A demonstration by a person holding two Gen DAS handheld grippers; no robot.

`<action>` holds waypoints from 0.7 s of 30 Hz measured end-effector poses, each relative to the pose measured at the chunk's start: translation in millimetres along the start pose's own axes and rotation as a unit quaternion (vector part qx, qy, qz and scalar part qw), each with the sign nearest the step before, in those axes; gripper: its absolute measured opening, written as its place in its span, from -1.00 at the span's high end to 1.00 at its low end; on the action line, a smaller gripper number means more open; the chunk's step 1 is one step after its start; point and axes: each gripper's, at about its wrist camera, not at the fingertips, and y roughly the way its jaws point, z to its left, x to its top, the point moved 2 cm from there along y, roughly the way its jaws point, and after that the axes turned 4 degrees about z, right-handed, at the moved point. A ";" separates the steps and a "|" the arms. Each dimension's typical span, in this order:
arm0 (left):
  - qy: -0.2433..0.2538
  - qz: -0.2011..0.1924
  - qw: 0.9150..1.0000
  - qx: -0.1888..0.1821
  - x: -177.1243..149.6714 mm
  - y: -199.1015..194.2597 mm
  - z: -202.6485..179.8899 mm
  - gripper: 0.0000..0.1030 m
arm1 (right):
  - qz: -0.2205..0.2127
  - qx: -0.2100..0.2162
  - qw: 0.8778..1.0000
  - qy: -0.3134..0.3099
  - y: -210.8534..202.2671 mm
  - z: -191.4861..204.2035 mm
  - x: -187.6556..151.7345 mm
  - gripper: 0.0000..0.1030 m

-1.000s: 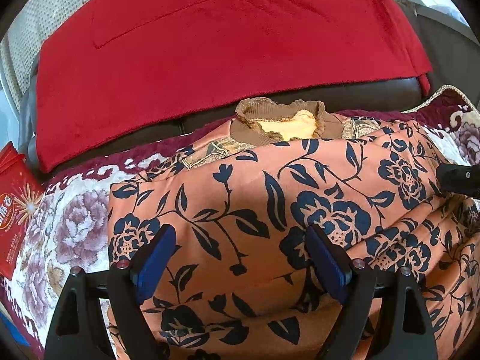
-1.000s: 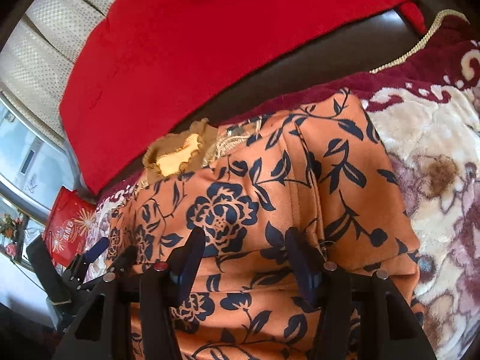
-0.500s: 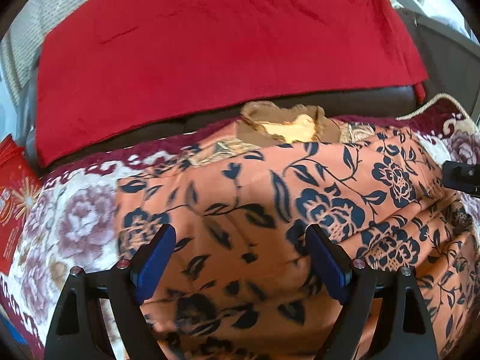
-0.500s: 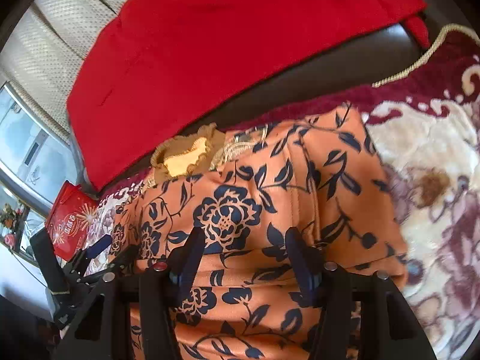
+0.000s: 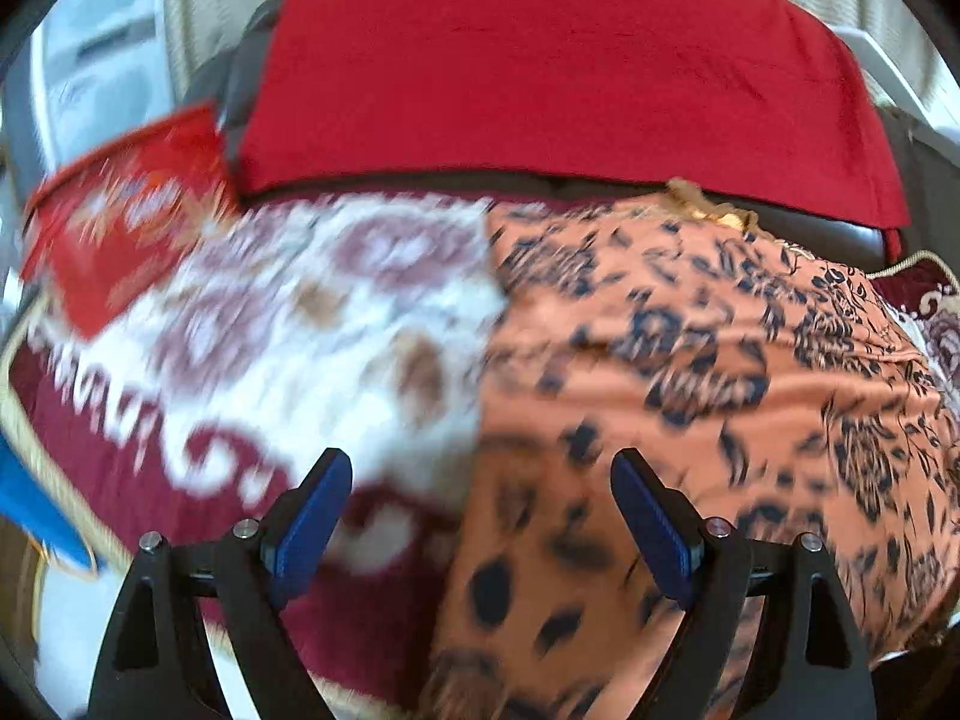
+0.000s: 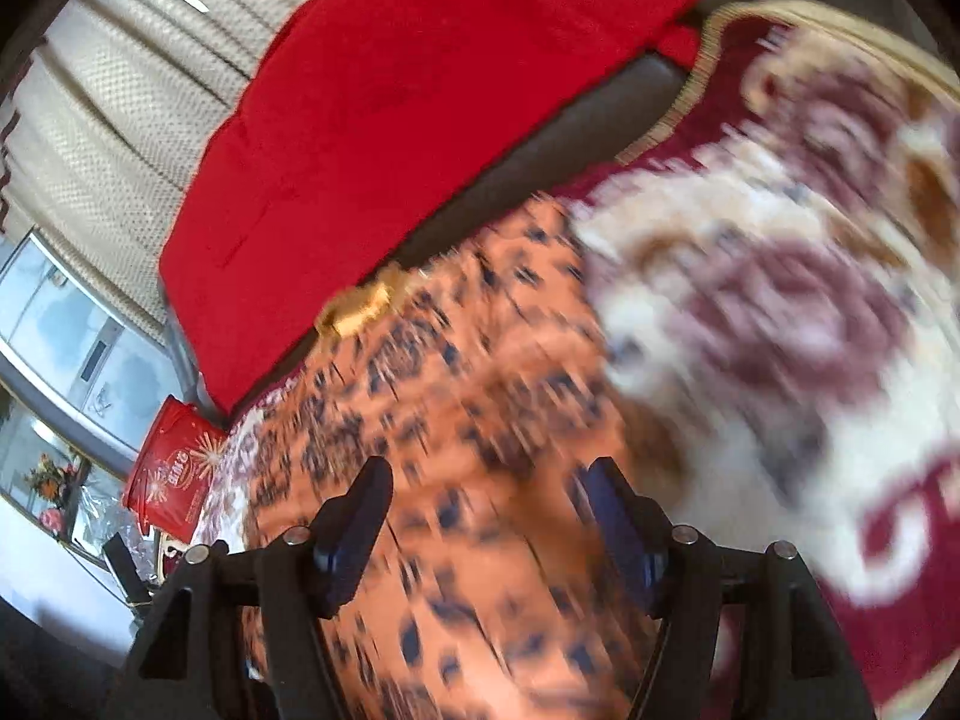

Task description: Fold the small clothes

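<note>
An orange garment with dark blue flowers (image 5: 690, 360) lies folded on a floral blanket (image 5: 288, 324), its brown collar (image 5: 714, 210) toward the sofa back. My left gripper (image 5: 480, 480) stands open over the garment's left edge, one finger above the blanket, the other above the cloth. In the right wrist view the same garment (image 6: 456, 432) fills the lower middle. My right gripper (image 6: 486, 498) hovers over the garment's right side with its jaws opening; no fold of cloth is pinched between them. Both views are blurred by motion.
A red cloth (image 5: 540, 72) drapes over the dark sofa back (image 5: 840, 228). A red printed bag (image 5: 126, 222) stands at the blanket's left end, also the red bag (image 6: 174, 474) in the right wrist view. Curtains (image 6: 120, 114) and a window lie behind.
Both grippers have swept apart: the left one to the garment's left edge, the right one toward its right edge. The right jaws stand wider than before. The garment stays where it lay.
</note>
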 end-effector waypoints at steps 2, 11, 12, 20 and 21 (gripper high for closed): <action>-0.022 -0.001 1.000 0.002 -12.6 -8.5 15.1 -0.72 | -0.001 -0.002 1.000 0.016 -16.5 -13.1 -22.5 -0.38; -0.023 0.051 0.998 0.002 -61.2 -25.2 27.3 -0.72 | 0.011 -0.007 0.998 0.057 -49.1 -42.9 -70.4 -0.38; -0.026 0.058 0.998 0.002 -68.5 -25.8 29.7 -0.72 | 0.014 -0.008 0.998 0.062 -50.3 -45.0 -74.0 -0.38; -0.089 0.132 0.987 -0.012 -92.0 -17.3 56.5 -0.72 | 0.054 -0.027 0.995 0.082 -53.3 -44.4 -99.3 -0.38; -0.101 0.141 0.985 -0.019 -94.2 -14.6 60.3 -0.72 | 0.063 -0.036 0.993 0.092 -50.7 -46.0 -101.9 -0.38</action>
